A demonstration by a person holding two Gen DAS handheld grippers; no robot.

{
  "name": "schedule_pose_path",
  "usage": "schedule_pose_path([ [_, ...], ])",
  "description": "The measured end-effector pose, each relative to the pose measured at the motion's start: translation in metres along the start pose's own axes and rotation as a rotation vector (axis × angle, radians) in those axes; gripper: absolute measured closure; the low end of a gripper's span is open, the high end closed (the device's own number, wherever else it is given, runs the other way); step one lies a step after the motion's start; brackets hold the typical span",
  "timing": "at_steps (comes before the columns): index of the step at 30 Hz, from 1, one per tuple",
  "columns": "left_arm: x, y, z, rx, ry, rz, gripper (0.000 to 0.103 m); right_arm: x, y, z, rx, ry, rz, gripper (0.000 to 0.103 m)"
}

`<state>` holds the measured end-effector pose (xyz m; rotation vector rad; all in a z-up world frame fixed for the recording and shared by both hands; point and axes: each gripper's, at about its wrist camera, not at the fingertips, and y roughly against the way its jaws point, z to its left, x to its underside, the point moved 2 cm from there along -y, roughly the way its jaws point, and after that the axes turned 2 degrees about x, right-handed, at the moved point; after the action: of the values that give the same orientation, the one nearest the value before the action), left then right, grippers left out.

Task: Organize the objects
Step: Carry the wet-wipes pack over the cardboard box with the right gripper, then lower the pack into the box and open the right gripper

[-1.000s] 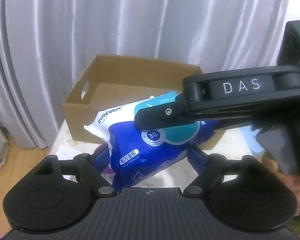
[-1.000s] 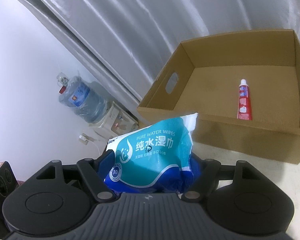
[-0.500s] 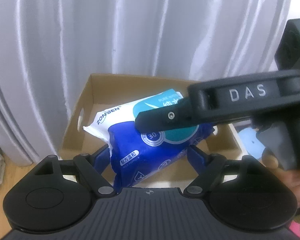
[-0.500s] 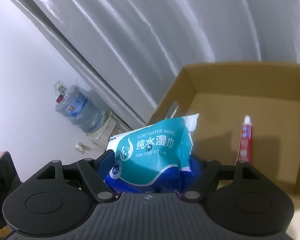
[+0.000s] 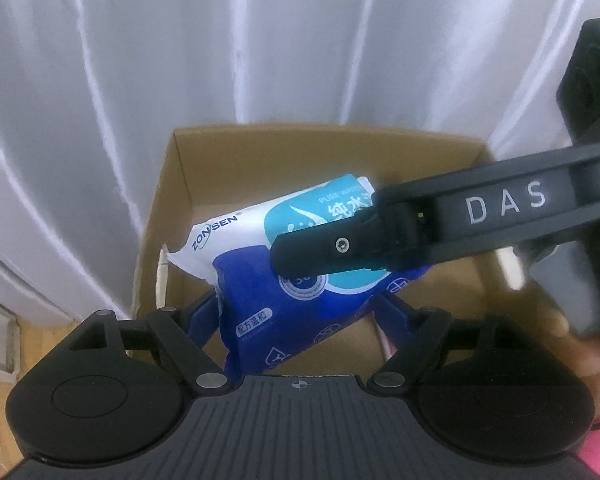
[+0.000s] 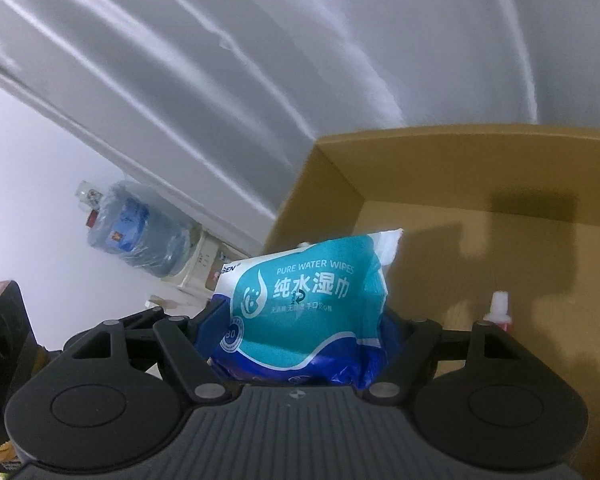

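Note:
Both grippers hold one blue and teal pack of wet wipes (image 5: 256, 280) over the open cardboard box (image 5: 168, 200). My left gripper (image 5: 296, 308) is shut on its lower end. My right gripper (image 6: 304, 320) is shut on the same pack (image 6: 304, 292), and its black arm marked DAS (image 5: 440, 220) crosses the left wrist view from the right. A red and white toothpaste tube (image 6: 498, 312) lies on the box floor (image 6: 500, 248), to the right of the pack.
White curtains (image 5: 260, 40) hang right behind the box. A water cooler with a blue bottle (image 6: 136, 236) stands by the wall, far left in the right wrist view. Wooden floor (image 5: 4, 360) shows at the lower left.
Both grippers have carried the wipes pack forward from in front of the box to over its inside. The box now fills more of both views. The grips have not changed.

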<state>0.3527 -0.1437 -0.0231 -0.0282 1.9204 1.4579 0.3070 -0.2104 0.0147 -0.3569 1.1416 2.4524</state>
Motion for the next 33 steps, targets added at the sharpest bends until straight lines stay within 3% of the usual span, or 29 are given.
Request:
schedule_pose_path([
  [12, -0.022, -0.081, -0.003, -0.057, -0.061, 0.163, 0.022, -0.023, -0.064, -0.062, -0.018, -0.096, 0.085, 0.025],
  [22, -0.016, -0.115, 0.005, -0.089, -0.1, 0.211, 0.023, -0.02, -0.102, -0.092, 0.011, -0.149, 0.138, 0.025],
  [27, -0.013, -0.105, 0.006, -0.085, -0.102, 0.212, 0.019, -0.018, -0.099, -0.097, -0.003, -0.19, 0.143, 0.022],
  [29, -0.011, -0.096, 0.005, -0.077, -0.096, 0.199, 0.015, -0.02, -0.096, -0.1, -0.002, -0.214, 0.143, 0.01],
  [33, -0.009, -0.077, -0.001, -0.084, -0.095, 0.178, 0.008, -0.02, -0.083, -0.101, 0.0, -0.236, 0.135, 0.006],
])
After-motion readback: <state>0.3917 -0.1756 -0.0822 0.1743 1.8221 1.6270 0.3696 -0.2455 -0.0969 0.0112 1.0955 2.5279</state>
